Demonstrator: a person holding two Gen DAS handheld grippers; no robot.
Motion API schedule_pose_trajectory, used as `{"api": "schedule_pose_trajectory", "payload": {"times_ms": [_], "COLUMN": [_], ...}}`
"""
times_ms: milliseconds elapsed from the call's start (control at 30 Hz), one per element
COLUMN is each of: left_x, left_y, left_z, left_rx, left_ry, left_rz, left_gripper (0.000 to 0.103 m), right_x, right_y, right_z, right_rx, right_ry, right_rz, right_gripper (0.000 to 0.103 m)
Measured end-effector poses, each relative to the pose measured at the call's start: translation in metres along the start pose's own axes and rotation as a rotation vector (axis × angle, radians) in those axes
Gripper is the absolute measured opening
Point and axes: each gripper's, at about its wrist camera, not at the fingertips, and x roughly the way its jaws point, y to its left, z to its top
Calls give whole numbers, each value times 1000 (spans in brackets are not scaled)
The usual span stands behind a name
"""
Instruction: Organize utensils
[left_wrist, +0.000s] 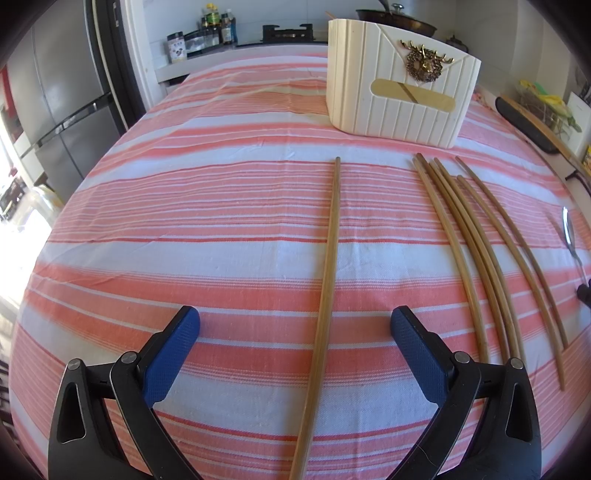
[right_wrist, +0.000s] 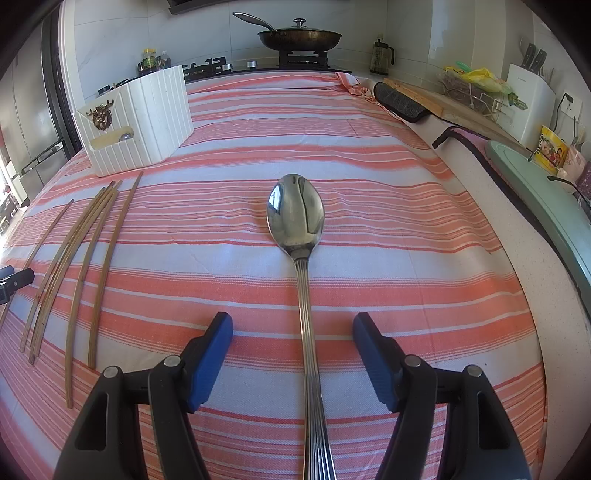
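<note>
Two claws hang open just above a tabletop (left_wrist: 184, 229) draped in a woven cloth of coral-pink and white stripes. The left claw (left_wrist: 295, 332) straddles a single long, slim wooden chopstick (left_wrist: 328, 273) that lies flat, running from the near edge toward the far edge. The right claw (right_wrist: 292, 339) straddles the ridged handle of a polished steel spoon (right_wrist: 295, 214), whose smooth oval bowl faces up and points toward the far edge. Neither claw touches its utensil.

Between the two, a loose bundle of five more thin wooden chopsticks (left_wrist: 476, 251) lies roughly parallel, some touching. Beyond them, toward the far edge, stands a cream-white ribbed plastic utensil holder (left_wrist: 399, 99) with a brass-coloured stag's-head ornament; it is open at the top and well apart from both claws.

Likely step: closing on each utensil to carry it to the holder. To do it well, each claw should probably sink until its blue textured pads reach the cloth, then close squarely across the shaft. The chopstick is narrow and hard, so it may roll; the spoon's metal looks slick, so a grip on the ridged handle seems safest.
</note>
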Motion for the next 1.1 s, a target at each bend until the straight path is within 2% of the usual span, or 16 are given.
{"api": "schedule_pose_trajectory", "payload": {"times_ms": [433, 633, 767, 867, 967, 1100], "left_x": [1, 2, 6, 9, 15, 27], "left_y": [0, 2, 2, 4, -1, -7], "left_z": [0, 3, 12, 20, 27, 45], "left_rx": [-1, 4, 85, 115, 149, 165], "left_ry": [1, 13, 62, 128, 160, 181], "left_rz": [-2, -30, -85, -116, -110, -120], "left_gripper": [103, 103, 103, 103, 103, 103], "right_x": [0, 0, 0, -3, -2, 5], "right_y": [0, 0, 0, -4, -7, -11], "right_z": [0, 0, 1, 3, 6, 15], "right_rx": [0, 1, -15, -53, -99, -134], "right_ry": [1, 1, 19, 82, 135, 146], "right_rz": [0, 1, 17, 54, 84, 98], "right_gripper": [69, 69, 69, 69, 69, 69]}}
